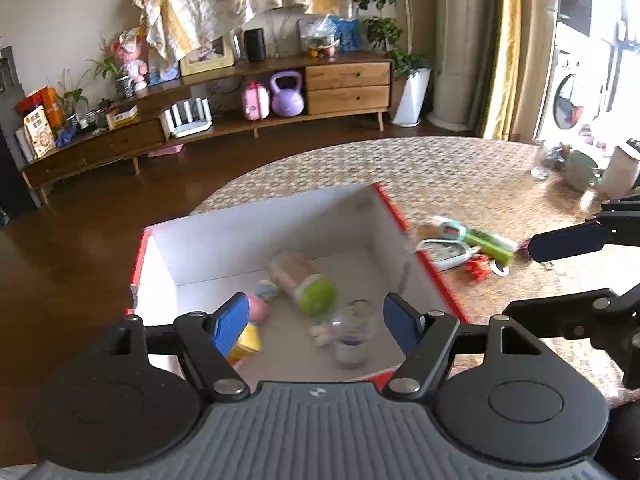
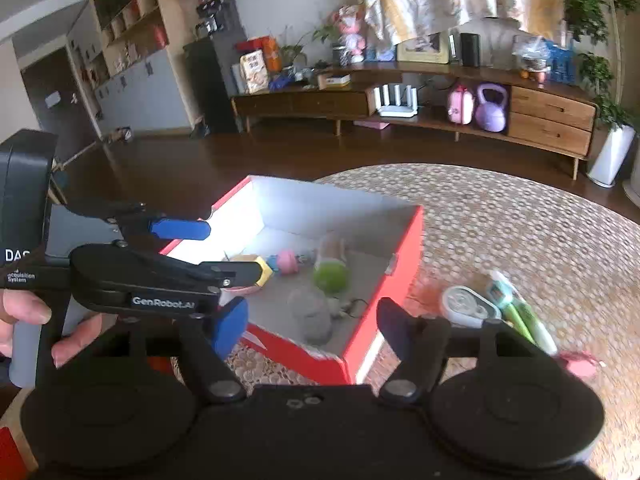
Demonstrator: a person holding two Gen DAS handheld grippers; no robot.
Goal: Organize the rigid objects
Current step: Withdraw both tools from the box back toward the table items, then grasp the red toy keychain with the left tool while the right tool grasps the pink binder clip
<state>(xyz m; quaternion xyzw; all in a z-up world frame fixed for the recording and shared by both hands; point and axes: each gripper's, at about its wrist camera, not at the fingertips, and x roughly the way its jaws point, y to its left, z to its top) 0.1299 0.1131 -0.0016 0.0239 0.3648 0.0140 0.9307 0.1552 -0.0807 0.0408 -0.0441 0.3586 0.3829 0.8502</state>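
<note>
A round woven surface carries a red-walled box just ahead of the left claw, whose jaws are spread and empty. The box already holds a green-capped bottle, a clear cup and small toys. Beside the right claw, also spread and empty, green tubes and a white case remain unsorted

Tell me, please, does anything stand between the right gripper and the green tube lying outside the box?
Nothing visible does. The open right gripper hangs over the red box's near corner; the green tube lies on the table to its right, among other small items, no wall between them.
</note>
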